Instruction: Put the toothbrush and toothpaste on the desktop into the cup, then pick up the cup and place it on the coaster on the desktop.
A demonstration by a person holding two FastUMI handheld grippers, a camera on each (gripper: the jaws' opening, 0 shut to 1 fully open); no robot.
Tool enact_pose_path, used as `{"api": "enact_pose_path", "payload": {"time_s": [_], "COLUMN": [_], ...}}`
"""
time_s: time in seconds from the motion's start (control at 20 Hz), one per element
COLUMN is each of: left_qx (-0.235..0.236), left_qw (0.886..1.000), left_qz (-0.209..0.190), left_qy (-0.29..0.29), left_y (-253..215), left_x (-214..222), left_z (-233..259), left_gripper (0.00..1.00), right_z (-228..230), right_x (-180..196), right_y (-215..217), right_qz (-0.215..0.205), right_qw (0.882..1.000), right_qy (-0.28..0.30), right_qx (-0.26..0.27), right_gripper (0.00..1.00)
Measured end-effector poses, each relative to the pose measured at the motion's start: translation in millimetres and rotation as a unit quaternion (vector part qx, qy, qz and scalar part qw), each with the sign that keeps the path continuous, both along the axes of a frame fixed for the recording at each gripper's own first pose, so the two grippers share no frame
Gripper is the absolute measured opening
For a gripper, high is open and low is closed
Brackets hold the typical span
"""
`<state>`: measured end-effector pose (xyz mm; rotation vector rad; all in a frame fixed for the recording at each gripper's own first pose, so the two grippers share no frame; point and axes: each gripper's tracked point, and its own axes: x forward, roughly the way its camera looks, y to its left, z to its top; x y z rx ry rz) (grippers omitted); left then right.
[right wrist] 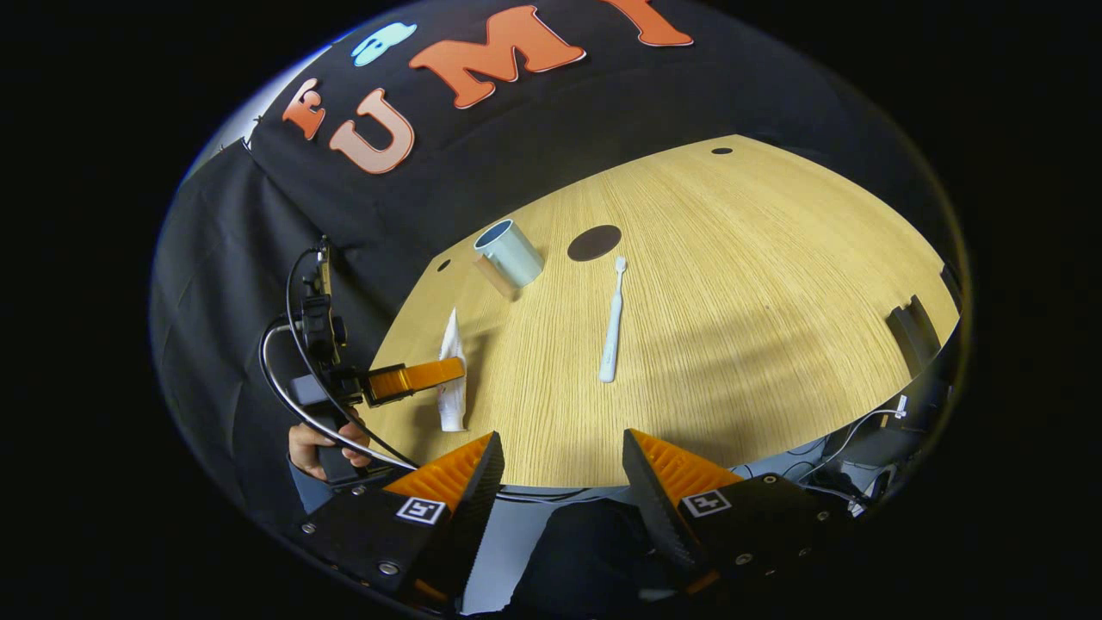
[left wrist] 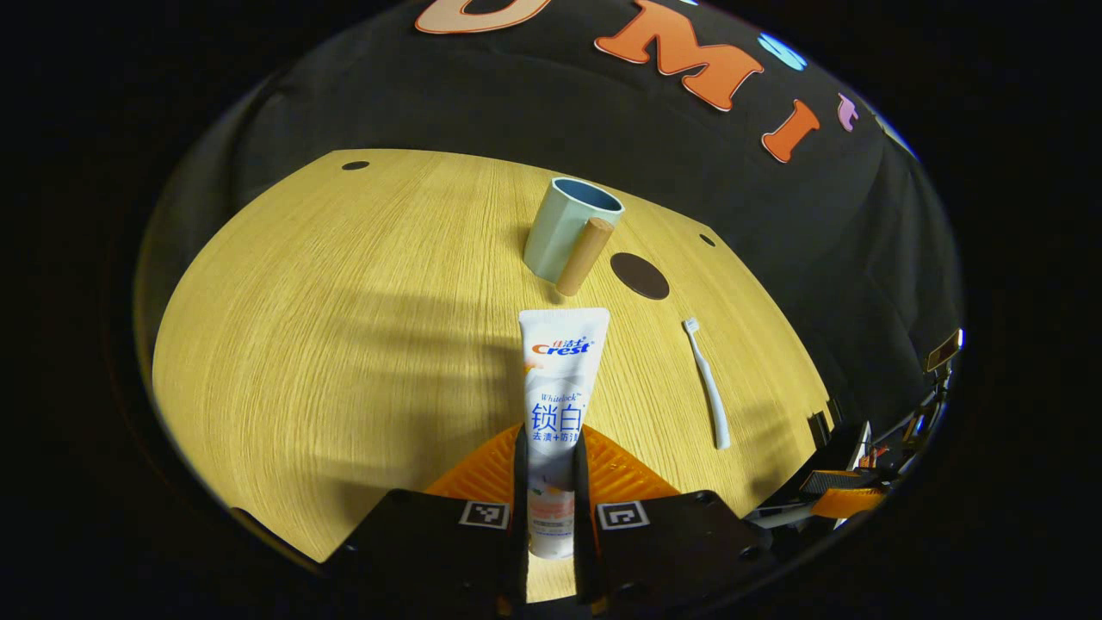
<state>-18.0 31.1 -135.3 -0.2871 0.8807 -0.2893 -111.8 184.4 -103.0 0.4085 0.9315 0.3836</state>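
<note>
In the left gripper view, the left gripper [left wrist: 551, 482] was pinching the white plastic toothpaste tube [left wrist: 558, 405] near its cap end, one finger pressed against each side. The tube projected forward from the fingers over the light wooden desktop [left wrist: 344, 344]. In the right gripper view, the left gripper [right wrist: 448, 375] appeared off to the left, held by a hand [right wrist: 323, 448], with the tube [right wrist: 451, 379] raised above the desktop edge.

Ahead and to the right of the left gripper, the white toothbrush [left wrist: 708, 383] lay flat on the desktop, apart from the tube. Farther ahead stood the pale green cup with a blue interior and a cylindrical wooden handle [left wrist: 568, 231], upright and open at the top. Just to the right of the cup lay the dark brown round coaster [left wrist: 640, 275], bare and flat on the surface.

In the right gripper view, the right gripper [right wrist: 560, 482] was spread wide, with nothing between its fingers, positioned at the near edge of the desktop [right wrist: 775, 301]. Directly ahead of it lay the toothbrush [right wrist: 613, 323], its bristle end pointing away. Beyond the bristle end lay the coaster [right wrist: 594, 243], near it but apart. The cup [right wrist: 510, 252] stood ahead and to the left, beside the coaster.
</note>
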Motion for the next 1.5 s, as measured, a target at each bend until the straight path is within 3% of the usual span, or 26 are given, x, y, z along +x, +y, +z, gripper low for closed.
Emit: {"api": "enact_pose_path", "payload": {"time_s": [0.05, 0.2, 0.25, 0.35, 0.45, 0.7, 0.95, 1.15, 1.2, 1.35, 1.5], "left_qx": [0.002, 0.002, 0.003, 0.007, 0.011, 0.018, 0.014, 0.031, 0.041, 0.06, 0.072], "left_qw": [1.0, 1.0, 1.0, 1.0, 1.0, 1.0, 0.999, 0.999, 0.998, 0.996, 0.996], "left_qz": [0.002, 0.007, 0.008, 0.008, 0.009, 0.016, 0.014, -0.013, -0.023, -0.046, -0.031], "left_qy": [0.0, 0.003, 0.002, 0.003, 0.005, 0.01, 0.031, 0.039, 0.039, 0.042, 0.044], "left_y": [0.5, 1.1, 0.8, 0.7, 2.1, 3.0, 4.5, 8.2, 10.5, 14.5, 14.7], "left_x": [0.2, -0.8, -0.5, -0.7, -0.8, -5.0, -7.9, -7.5, -6.7, -8.4, -10.2], "left_z": [-0.4, 0.1, 0.3, 0.0, -0.7, -0.9, 5.0, 8.9, 9.4, 10.9, 10.0], "left_gripper": [0.25, 0.25, 0.21, 0.24, 0.23, 0.23, 0.23, 0.21, 0.24, 0.23, 0.23], "right_z": [3.7, 17.2, 11.4, 2.9, 5.2, 15.5, 22.4, 9.5, -0.3, -23.2, -48.2], "right_x": [5.8, 8.7, 12.6, 20.0, 22.9, 39.6, 53.5, 92.3, 102.0, 117.4, 122.8], "right_y": [-4.9, 6.7, 0.8, -7.9, 0.0, 17.0, 22.6, 30.6, 31.4, 33.1, 22.4], "right_qz": [0.0, 0.01, 0.014, 0.038, 0.071, 0.097, 0.111, 0.116, 0.118, 0.127, 0.13], "right_qw": [1.0, 1.0, 0.999, 0.994, 0.988, 0.984, 0.989, 0.989, 0.987, 0.981, 0.971], "right_qy": [-0.018, -0.025, -0.034, -0.061, -0.081, -0.104, -0.064, -0.003, 0.012, 0.07, 0.122], "right_qx": [-0.017, 0.01, -0.015, -0.082, -0.107, -0.104, -0.072, -0.09, -0.105, -0.127, -0.157], "right_gripper": [0.84, 0.84, 0.84, 0.84, 0.85, 0.86, 0.86, 0.86, 0.86, 0.78, 0.73]}}
